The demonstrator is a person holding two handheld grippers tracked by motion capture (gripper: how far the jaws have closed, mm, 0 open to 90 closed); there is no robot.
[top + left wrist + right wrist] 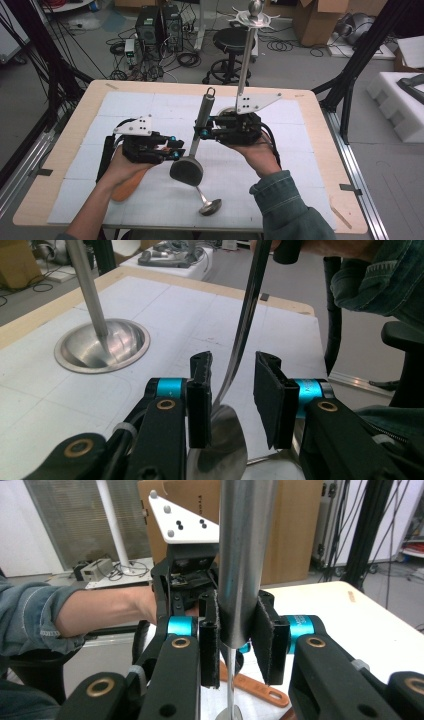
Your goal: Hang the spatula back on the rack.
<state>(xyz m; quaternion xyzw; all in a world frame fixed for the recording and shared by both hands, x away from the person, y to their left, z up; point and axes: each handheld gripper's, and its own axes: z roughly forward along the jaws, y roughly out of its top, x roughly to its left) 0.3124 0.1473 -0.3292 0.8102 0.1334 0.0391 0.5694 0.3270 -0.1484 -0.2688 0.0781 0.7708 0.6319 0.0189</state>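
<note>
**Ladle held upright between my two grippers**

High view: my right gripper (204, 132) is clamped on the thick metal handle of a ladle (200, 131) that stands nearly upright over the middle of the white surface (290, 160). Its dark bowl hangs low, just beside my left gripper (176, 151), whose tips sit at the thin shaft above the bowl. A second ladle (207, 202) lies flat near the front edge. An orange handle (129, 184) pokes out under my left hand. A tall metal stand (247, 55) rises behind my right gripper.

Left gripper view: my left gripper (232, 395) stands open, its pads either side of the ladle's thin shaft (245, 325) without touching it; the shiny bowl sits just below them. The stand's round base (102, 346) rests on the surface to the left.

Right gripper view: my right gripper (237, 640) is closed on the ladle's thick handle (245, 555), both pads pressed against it. An orange tool (255, 687) lies on the surface below.
</note>
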